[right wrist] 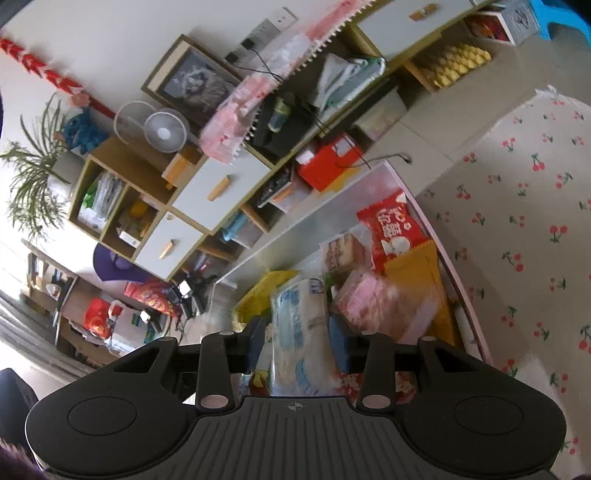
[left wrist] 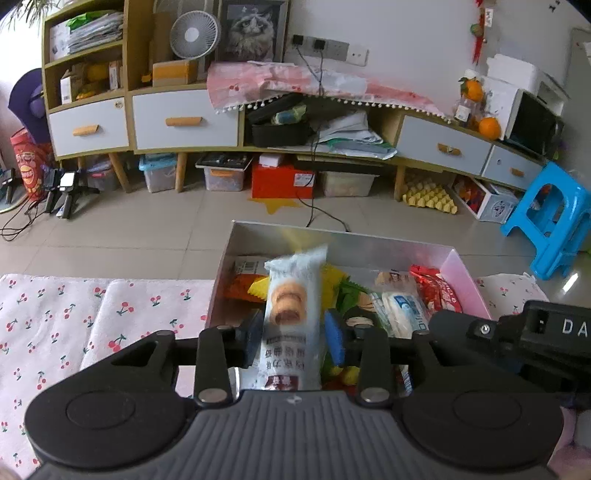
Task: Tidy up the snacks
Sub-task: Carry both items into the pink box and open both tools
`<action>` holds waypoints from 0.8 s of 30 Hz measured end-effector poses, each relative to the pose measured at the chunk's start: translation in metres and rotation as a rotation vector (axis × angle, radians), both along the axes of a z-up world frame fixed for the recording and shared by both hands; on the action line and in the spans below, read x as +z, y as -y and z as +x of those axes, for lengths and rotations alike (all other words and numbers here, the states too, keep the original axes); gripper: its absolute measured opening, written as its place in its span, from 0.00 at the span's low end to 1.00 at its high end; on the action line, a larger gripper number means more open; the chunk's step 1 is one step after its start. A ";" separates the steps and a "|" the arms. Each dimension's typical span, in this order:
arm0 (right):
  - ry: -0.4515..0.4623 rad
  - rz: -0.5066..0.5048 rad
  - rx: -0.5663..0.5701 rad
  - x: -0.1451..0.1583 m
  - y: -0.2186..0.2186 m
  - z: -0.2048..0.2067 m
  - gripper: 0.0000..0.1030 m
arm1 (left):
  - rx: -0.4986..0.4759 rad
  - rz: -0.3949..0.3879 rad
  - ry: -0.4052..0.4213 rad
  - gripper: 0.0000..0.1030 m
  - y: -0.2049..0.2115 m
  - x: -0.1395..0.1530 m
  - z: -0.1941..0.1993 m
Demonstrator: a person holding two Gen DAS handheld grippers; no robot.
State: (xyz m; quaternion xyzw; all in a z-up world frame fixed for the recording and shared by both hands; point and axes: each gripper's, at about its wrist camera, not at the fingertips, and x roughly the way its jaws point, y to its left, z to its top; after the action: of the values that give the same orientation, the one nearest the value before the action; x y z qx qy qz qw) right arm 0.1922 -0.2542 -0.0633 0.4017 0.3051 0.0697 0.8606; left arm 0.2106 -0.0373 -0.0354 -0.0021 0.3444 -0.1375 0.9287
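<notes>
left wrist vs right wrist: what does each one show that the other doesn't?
Left wrist only: the left gripper with a cookie packet standing between its fingers, two oranges by a microwave, and part of the other gripper at the right edge.

Right wrist only: the right gripper around a blue-and-white packet, a potted plant, a pink packet.

Both: the snack box, red snack bag, white fan, cherry-print cloth.

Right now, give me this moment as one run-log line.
left tongs: cookie packet between pads, over box | right tongs: blue-white packet between pads | stage: snacks into box
</notes>
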 end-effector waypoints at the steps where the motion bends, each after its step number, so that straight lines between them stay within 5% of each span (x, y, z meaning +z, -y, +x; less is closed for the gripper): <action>1: 0.003 0.000 0.002 0.000 0.000 0.000 0.39 | -0.004 0.004 0.004 0.42 0.001 0.000 -0.001; 3: -0.003 0.007 0.002 0.001 0.000 0.001 0.58 | -0.007 0.019 0.019 0.50 0.002 0.002 -0.002; 14: -0.001 -0.024 0.001 0.013 0.002 -0.009 0.67 | -0.028 0.052 0.023 0.66 0.005 0.011 -0.015; 24: -0.055 -0.165 -0.025 0.042 0.013 -0.041 0.74 | -0.015 0.027 -0.001 0.85 -0.006 0.024 -0.049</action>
State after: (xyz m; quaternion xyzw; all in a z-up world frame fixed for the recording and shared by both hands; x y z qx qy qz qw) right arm 0.1517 -0.2669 -0.0218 0.3352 0.3283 0.0227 0.8828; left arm 0.1612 -0.0313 -0.0114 0.0129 0.3465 -0.1401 0.9274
